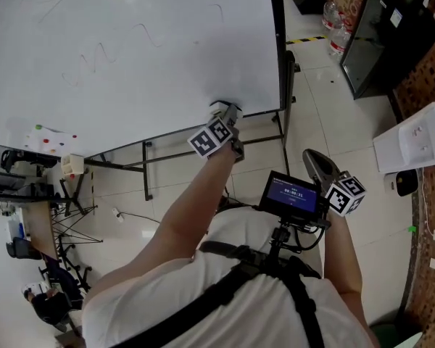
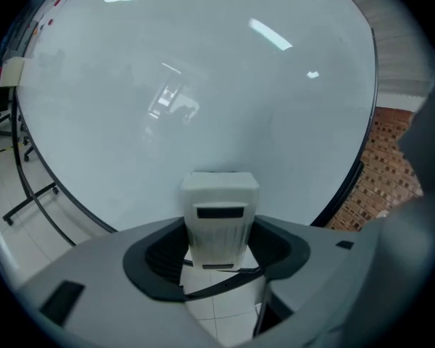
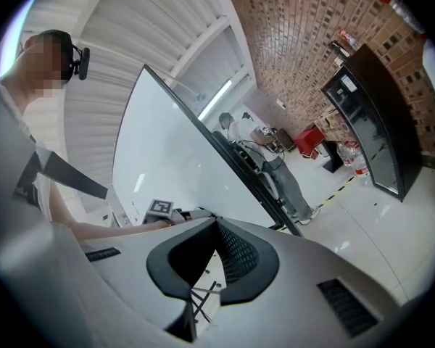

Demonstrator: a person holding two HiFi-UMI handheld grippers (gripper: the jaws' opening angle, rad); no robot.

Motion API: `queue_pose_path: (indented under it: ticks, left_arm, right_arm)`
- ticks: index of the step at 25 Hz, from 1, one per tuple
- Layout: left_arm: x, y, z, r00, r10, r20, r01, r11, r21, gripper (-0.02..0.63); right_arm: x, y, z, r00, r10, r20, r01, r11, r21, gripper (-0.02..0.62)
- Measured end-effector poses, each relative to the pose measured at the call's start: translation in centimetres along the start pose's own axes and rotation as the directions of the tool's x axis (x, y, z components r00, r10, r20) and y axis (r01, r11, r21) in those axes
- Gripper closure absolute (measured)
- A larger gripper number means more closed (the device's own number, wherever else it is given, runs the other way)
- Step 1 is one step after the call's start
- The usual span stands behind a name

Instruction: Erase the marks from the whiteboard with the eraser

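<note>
Eraser [image 2: 219,209] is sitting squarely between the left gripper's [image 1: 227,114] jaws, white and ribbed, with both jaws closing in on its sides. Its far end is coming right up to the whiteboard [image 1: 130,20], though I cannot tell whether it is actually touching. From the head view, that gripper is working at the board's bottom edge, near the right-hand corner, with its marker cube [image 1: 210,137] facing up at us. The marks [image 1: 94,58] are showing as faint wavy lines higher up and off to the left, well apart from the eraser.

The right gripper [image 1: 315,164] is hanging back by the person's right side, away from the board. Its own view is showing the jaws meeting tip to tip and carrying nothing. A small lit screen [image 1: 293,193] is riding on the chest mount between the two arms.

Past the board's edge, another person [image 3: 275,158] is standing on the tiled floor, and a black cabinet [image 3: 370,114] is standing against the brick wall [image 3: 312,35].
</note>
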State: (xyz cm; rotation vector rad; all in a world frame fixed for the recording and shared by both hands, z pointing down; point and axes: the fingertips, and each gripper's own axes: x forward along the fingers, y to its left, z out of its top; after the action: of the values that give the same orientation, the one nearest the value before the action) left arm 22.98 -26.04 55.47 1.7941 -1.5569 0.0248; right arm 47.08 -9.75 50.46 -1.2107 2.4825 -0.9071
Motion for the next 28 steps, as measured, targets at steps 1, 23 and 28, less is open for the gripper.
queue_pose_path:
  ticks: [1, 23, 28]
  left_arm:
    - [-0.1, 0.0, 0.7, 1.000, -0.011, 0.022, 0.010, 1.000, 0.019, 0.314]
    - [-20.0, 5.6, -3.8, 0.981, -0.195, -0.005, 0.177, 0.876, 0.449, 0.313]
    - [-24.6, 11.0, -0.5, 0.974, -0.218, 0.060, 0.167, 0.874, 0.456, 0.313]
  right_arm:
    - [0.4, 0.2, 0.2, 1.000, 0.008, 0.004, -0.008, 1.000, -0.013, 0.592]
    - [10.9, 14.8, -8.6, 0.852, 0.432, -0.295, -0.469, 0.880, -0.066, 0.592]
    - [15.1, 21.2, -10.6, 0.844, 0.438, -0.310, -0.486, 0.869, -0.093, 0.592]
